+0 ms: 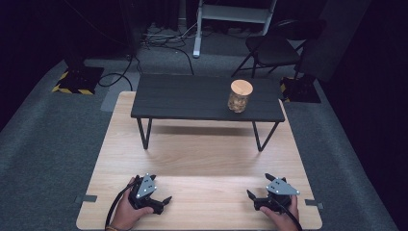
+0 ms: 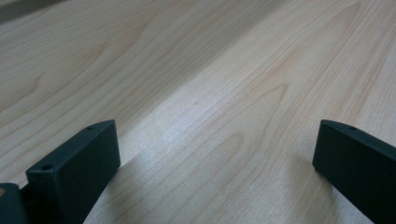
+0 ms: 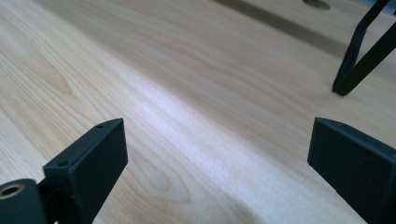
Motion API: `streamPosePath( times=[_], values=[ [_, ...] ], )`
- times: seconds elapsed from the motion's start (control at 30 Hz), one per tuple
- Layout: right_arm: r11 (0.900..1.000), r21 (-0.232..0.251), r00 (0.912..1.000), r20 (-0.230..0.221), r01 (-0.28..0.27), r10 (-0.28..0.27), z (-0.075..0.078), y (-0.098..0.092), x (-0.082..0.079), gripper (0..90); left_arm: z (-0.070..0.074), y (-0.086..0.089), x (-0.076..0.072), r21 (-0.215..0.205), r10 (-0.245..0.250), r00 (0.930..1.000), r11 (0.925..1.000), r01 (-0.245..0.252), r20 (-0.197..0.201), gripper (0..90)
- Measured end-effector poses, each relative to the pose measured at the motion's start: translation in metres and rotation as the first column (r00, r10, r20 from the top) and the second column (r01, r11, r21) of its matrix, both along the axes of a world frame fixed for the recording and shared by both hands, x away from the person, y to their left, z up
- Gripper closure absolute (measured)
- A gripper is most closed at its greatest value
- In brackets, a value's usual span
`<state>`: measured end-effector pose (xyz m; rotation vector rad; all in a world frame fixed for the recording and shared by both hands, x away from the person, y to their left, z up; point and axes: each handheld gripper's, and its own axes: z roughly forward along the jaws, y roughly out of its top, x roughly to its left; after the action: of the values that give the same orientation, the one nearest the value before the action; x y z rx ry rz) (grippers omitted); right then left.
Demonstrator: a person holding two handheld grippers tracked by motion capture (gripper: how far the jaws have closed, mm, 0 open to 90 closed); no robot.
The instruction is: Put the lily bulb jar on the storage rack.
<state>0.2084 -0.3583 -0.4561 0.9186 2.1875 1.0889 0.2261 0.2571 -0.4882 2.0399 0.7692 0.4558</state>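
Jar (image 1: 239,96) with a cork lid, something brownish inside, stands upright on the small black bench (image 1: 192,98) toward its right end, near the bench's front edge. Bench sits across the far half of the light wood tabletop (image 1: 202,159), on thin black legs.

Left gripper (image 1: 161,200) rests at the near-left part of the tabletop, held by the person's left hand (image 1: 126,214); grey three-cornered plate on top, cable trailing toward the near edge. Jaws spread wide, nothing between them. In the left gripper view the two black jaws stand far apart at the bottom corners with bare wood grain between and ahead.

Right gripper (image 1: 255,194) rests at the near-right part of the tabletop, held by the right hand (image 1: 284,217), grey plate on top. Jaws also wide, holding nothing. In the right gripper view the jaws frame bare wood, and a bench leg (image 3: 362,51) stands on the tabletop at upper right, beyond the right-hand jaw.

Jar is well apart from both pairs of jaws: far side of the tabletop, raised on the bench, closer to the right gripper's side than the left. The two grippers lie well apart from each other along the near edge. Grey tape tabs at the left and right tabletop edges; grey carpet floor around, a folding chair (image 1: 274,48) behind the bench.
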Motion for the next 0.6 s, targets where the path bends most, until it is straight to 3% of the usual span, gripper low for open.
streamPosePath(
  times=[0.23, 0.6],
  values=[
    [0.999, -0.019, 0.9969, -0.072, 0.029, -0.030, -0.011, 0.001, 0.005, 4.2, 0.000, 0.000, 0.000, 0.000, 0.000, 1.0000, 1.0000, 0.000, 0.001, 0.6],
    [0.995, 0.080, 0.9913, -0.123, 0.056, -0.046, -0.021, -0.013, 0.011, 0.5, 0.000, 0.000, 0.000, 0.000, 0.000, 1.0000, 1.0000, 0.000, -0.001, 0.6]
  ],
)
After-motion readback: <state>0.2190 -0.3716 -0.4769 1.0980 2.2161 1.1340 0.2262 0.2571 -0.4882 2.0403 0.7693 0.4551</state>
